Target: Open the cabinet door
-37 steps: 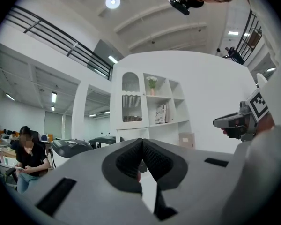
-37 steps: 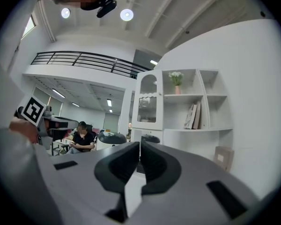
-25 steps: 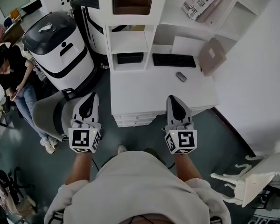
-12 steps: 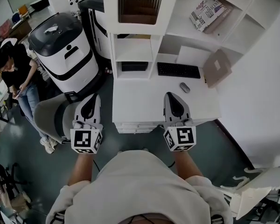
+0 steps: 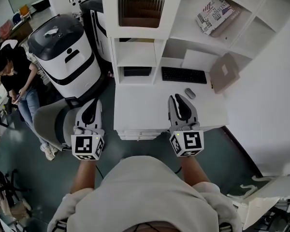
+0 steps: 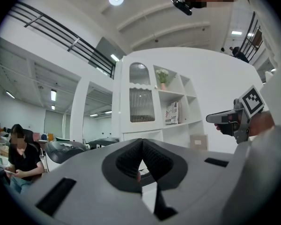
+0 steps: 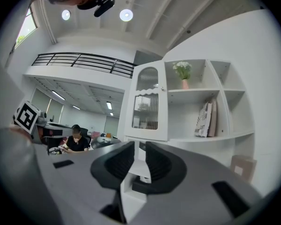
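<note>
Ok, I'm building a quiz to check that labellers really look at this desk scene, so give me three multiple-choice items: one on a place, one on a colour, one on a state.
1. Where is the book?
A) on an open shelf to the right of the cabinet door
B) on the floor
C) inside a drawer

2. What colour is the keyboard?
A) white
B) black
C) red

3. How is the cabinet door?
A) swung wide open
B) shut
C) taken off its hinges

Answers:
1 A, since it leans upright on the shelf beside the door.
2 B, since it shows dark against the white desk.
3 B, since its ribbed-glass panel sits flush in the white frame in both gripper views.
</note>
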### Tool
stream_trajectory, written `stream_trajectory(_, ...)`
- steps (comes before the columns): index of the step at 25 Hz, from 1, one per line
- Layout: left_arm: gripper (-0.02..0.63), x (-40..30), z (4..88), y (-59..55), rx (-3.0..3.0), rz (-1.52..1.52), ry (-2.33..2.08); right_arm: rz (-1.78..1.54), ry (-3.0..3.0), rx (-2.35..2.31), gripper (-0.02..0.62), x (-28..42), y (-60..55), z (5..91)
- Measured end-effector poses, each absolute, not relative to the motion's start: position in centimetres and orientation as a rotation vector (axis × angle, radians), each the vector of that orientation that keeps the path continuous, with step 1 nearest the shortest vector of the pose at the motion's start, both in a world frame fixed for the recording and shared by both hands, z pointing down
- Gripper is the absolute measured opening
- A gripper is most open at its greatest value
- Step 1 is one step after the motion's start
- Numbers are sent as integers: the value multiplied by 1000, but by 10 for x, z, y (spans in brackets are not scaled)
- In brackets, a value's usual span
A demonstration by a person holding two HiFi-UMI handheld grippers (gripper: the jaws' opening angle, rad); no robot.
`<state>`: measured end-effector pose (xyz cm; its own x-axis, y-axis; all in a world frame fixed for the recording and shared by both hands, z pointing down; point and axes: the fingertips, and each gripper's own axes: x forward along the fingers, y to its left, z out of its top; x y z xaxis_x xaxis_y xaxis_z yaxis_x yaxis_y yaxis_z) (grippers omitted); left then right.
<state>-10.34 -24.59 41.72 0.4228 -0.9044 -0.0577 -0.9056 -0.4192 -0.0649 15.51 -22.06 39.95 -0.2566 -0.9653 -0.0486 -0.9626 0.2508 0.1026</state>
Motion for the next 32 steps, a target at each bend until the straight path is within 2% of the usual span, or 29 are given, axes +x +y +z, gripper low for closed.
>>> stream_trajectory(4, -2, -100, 418, -252, -2584, 17, 1632, -147, -2471, 1902, 174, 158, -223, 401)
stream_trajectory(7, -2, -99, 419, -254, -2588, 10, 1627, -140, -2466, 1915, 207, 160, -224, 400)
stream_trajectory(32, -2, -117, 422, -252, -2587, 8, 1640, -329, -2421, 1931, 216, 158, -268, 326)
